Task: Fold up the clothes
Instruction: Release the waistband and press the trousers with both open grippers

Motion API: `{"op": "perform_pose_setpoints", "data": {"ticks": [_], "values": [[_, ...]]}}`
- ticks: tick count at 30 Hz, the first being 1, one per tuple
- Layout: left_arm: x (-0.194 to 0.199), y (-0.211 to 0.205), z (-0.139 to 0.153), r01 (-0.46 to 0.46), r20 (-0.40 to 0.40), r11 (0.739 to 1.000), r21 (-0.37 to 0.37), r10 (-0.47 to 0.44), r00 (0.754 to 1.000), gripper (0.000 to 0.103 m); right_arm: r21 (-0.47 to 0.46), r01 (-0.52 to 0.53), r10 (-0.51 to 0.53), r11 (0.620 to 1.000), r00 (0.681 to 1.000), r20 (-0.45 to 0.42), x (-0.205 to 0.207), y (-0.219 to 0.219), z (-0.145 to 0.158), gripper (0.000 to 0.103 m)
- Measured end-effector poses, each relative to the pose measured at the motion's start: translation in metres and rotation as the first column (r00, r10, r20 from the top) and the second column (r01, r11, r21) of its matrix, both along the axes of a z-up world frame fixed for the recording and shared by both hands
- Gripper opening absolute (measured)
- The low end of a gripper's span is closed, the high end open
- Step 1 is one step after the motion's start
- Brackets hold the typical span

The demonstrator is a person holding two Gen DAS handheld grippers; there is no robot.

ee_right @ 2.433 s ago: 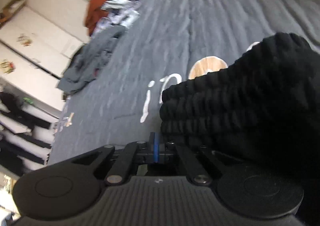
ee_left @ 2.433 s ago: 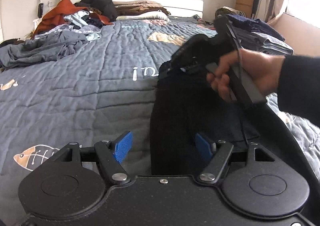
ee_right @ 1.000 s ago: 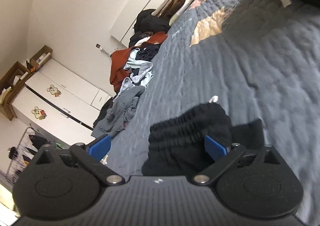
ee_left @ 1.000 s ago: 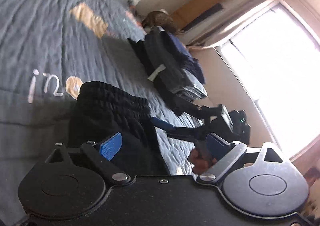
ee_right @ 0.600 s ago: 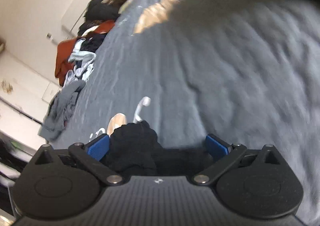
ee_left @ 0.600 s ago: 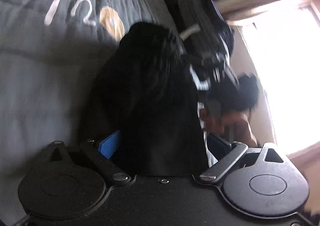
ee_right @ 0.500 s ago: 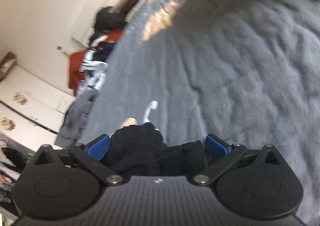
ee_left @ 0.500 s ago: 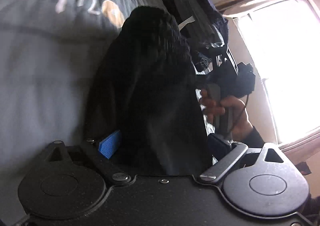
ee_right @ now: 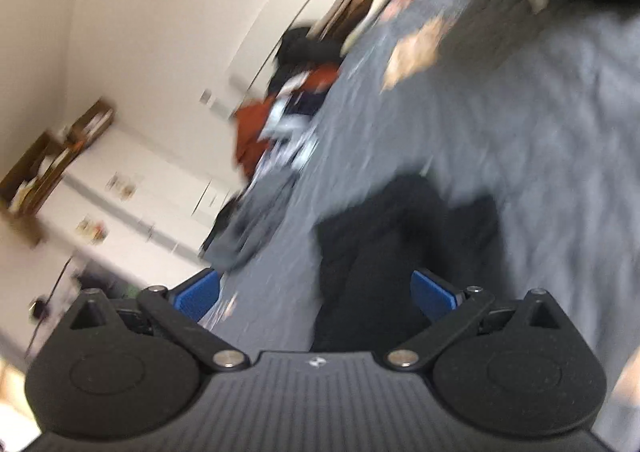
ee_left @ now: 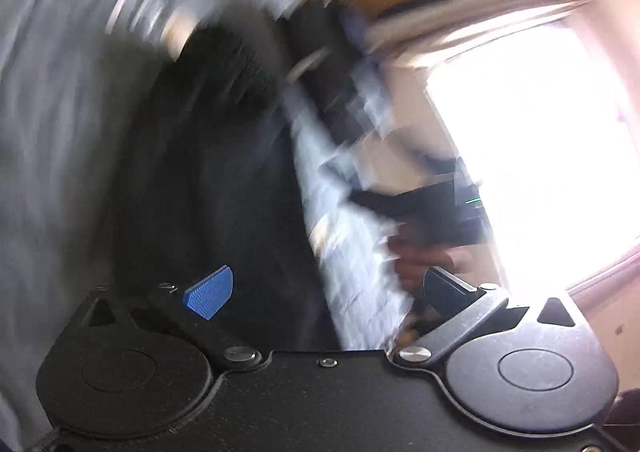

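Lying on the grey bed (ee_right: 560,139), the black garment (ee_right: 404,236) sits bunched in a soft heap, its ribbed, gathered end toward 12 o'clock in the left view (ee_left: 224,63). Both views are motion-blurred.

Left tool (ee_left: 320,292): fingers spread wide, nothing gripped; the garment fills the space between the pads and beyond toward 12. Right tool (ee_right: 316,296): also spread wide, empty; the garment lies just ahead, toward 1 o'clock.

Handling judgement: limp, light knit cloth, not slippery, not fragile. It will sag and drag on the quilt, so a pinch should take a full fold of fabric. The thick gathered band looks the firmest hold; corners of the free edge are the other option.

Containers: none seen. A stack of dark clothes (ee_left: 332,91) rests at 1 o'clock of the garment; a loose pile (ee_right: 280,119) lies at 11 o'clock in the right view.
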State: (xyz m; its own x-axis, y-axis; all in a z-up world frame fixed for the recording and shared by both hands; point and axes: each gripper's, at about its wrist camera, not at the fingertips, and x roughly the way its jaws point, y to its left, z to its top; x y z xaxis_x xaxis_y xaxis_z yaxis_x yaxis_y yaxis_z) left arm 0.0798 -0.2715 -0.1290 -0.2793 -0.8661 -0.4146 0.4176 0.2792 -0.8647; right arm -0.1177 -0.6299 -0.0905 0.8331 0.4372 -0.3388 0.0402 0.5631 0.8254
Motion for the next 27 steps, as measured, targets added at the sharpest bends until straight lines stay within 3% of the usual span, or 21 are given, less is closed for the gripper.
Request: {"op": "perform_pose_setpoints", "data": {"ticks": [1,4,6,9,13,15,18,21,24,25,27], "values": [[-0.005,-0.001,-0.018,0.003,-0.025,0.999,0.038,-0.002,1.000,0.102,-0.003,-0.027,0.027,1.000,0.999,-0.027,-0.007,0.012,-0.004,0.102],[-0.011,0.014,-0.029,-0.063,-0.104,0.998,0.022,0.065,0.992,0.102,-0.061,-0.062,0.053,0.996,0.988,-0.148,-0.027,0.037,-0.027,0.102],[-0.020,0.021,-0.017,-0.052,-0.073,0.997,0.057,0.056,0.996,0.102,-0.077,-0.071,0.053,0.994,0.977,-0.207,-0.041,0.044,-0.043,0.101],[-0.044,0.034,-0.002,0.008,0.003,0.991,0.133,-0.008,1.000,0.102,-0.074,-0.071,0.054,0.995,0.976,-0.209,-0.070,0.048,-0.047,0.101],[-0.073,0.053,0.009,0.040,0.028,0.982,0.184,-0.046,0.999,0.102,-0.110,-0.097,0.067,0.989,0.966,-0.249,-0.107,0.058,-0.051,0.101],[-0.087,0.057,0.010,0.060,0.044,0.975,0.215,-0.071,0.996,0.102,-0.107,-0.096,0.066,0.990,0.966,-0.249,-0.124,0.062,-0.049,0.101],[-0.097,0.062,0.024,0.038,0.064,0.987,0.159,-0.049,0.997,0.102,-0.093,-0.067,0.044,0.993,0.971,-0.233,-0.141,0.064,-0.040,0.101],[-0.106,0.056,0.024,0.022,0.059,0.992,0.123,-0.029,0.998,0.102,-0.042,-0.021,0.015,0.999,0.991,-0.131,-0.161,0.066,-0.019,0.101],[-0.114,0.048,0.020,0.007,0.049,0.995,0.095,-0.012,0.999,0.102,-0.023,-0.065,0.064,0.998,0.997,-0.050,-0.169,0.079,-0.004,0.102],[-0.117,0.045,0.018,0.002,0.046,0.996,0.085,-0.006,0.999,0.102,-0.029,-0.088,0.086,0.996,0.995,-0.053,-0.169,0.086,-0.004,0.102],[-0.120,0.041,0.002,-0.003,0.029,0.988,0.152,-0.001,1.000,0.102,-0.067,-0.112,0.102,0.992,0.986,-0.129,-0.170,0.091,-0.016,0.102]]}}
